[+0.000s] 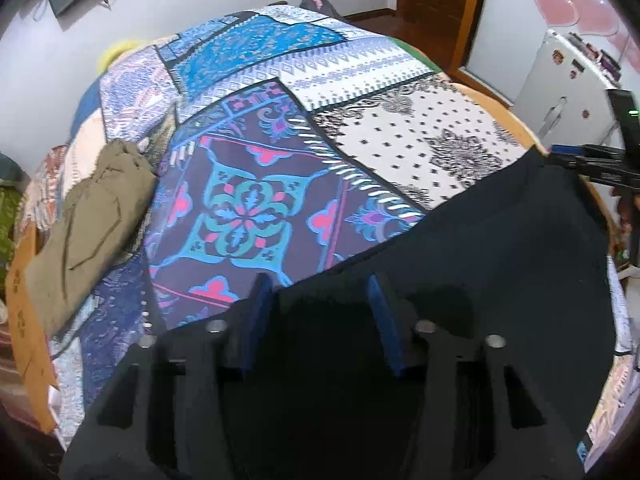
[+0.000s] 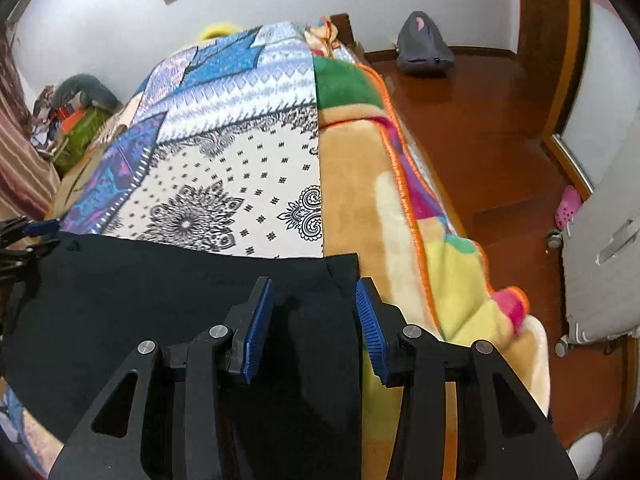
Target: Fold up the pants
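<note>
I have the black pants [image 2: 180, 304] spread flat on the patchwork bedspread [image 1: 248, 184] at the near end of the bed, so each corner is easy to reach. My left hand-held gripper [image 1: 316, 292] hovers low over the cloth, jaws wide, holding nothing. My right hand-held gripper [image 2: 314, 300] is also wide, straddling the corner by the fleece blanket [image 2: 372, 200]

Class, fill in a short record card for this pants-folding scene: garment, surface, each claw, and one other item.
garment: black pants, spread flat
surface: patchwork bedspread on a bed
left claw: open, over the pants' edge
right claw: open, over the pants' corner
other item: olive garment, lying crumpled on the bedspread
beside bed: wooden floor
</note>
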{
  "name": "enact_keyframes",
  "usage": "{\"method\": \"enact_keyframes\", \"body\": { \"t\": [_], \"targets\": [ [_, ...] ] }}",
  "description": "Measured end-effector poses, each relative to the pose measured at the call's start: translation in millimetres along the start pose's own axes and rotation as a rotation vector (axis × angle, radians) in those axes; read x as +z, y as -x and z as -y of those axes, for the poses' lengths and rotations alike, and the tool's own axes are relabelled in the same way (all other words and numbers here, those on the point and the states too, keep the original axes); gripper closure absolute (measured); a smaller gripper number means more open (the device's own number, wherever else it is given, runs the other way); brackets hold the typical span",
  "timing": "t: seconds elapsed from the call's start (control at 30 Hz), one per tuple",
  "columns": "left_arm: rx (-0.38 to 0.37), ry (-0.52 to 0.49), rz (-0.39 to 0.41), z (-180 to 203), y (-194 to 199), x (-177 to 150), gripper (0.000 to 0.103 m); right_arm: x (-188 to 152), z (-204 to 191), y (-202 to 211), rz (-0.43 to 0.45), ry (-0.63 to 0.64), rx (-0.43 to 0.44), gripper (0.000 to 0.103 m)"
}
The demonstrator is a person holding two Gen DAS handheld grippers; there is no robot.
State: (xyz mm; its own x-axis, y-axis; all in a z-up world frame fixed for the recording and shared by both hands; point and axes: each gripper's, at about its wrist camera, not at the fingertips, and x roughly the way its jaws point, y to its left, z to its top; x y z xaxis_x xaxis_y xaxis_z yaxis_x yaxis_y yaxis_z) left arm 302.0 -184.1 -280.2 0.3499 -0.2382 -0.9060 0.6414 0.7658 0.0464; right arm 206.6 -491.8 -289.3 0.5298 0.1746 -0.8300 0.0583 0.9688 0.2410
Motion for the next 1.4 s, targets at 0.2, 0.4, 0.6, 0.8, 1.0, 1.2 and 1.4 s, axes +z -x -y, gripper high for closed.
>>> {"method": "enact_keyframes", "body": {
  "t": [0.2,0.4,0.6,0.8,1.0,1.2,1.4],
  "targets": [
    [0.009,-0.057,0.009,18,3,-1,0.094,0,-1,-13,-0.034,0.053,-0.011,0.067],
    [0.042,-0.074,0.019,27,5,-3,0.101,-2,-14,-7,-0.001,0.142,-0.063,0.093],
    [0.060,-0.059,0.043,25,15,-4,0.101,2,-6,21,0.132,0.121,-0.098,0.097],
    [0.096,-0.043,0.060,21,18,3,0.101,12,2,27,0.197,0.100,-0.163,0.101],
    [0.096,-0.011,0.016,14,4,2,0.101,12,11,19,0.122,0.053,-0.121,0.101],
    [0.035,0.036,0.043,19,24,0,0.101,3,-19,35,0.078,0.043,0.014,0.090],
    [-0.033,0.016,0.061,54,40,-4,0.088,-11,-83,40,0.059,0.162,0.151,0.061]
  ]
}}
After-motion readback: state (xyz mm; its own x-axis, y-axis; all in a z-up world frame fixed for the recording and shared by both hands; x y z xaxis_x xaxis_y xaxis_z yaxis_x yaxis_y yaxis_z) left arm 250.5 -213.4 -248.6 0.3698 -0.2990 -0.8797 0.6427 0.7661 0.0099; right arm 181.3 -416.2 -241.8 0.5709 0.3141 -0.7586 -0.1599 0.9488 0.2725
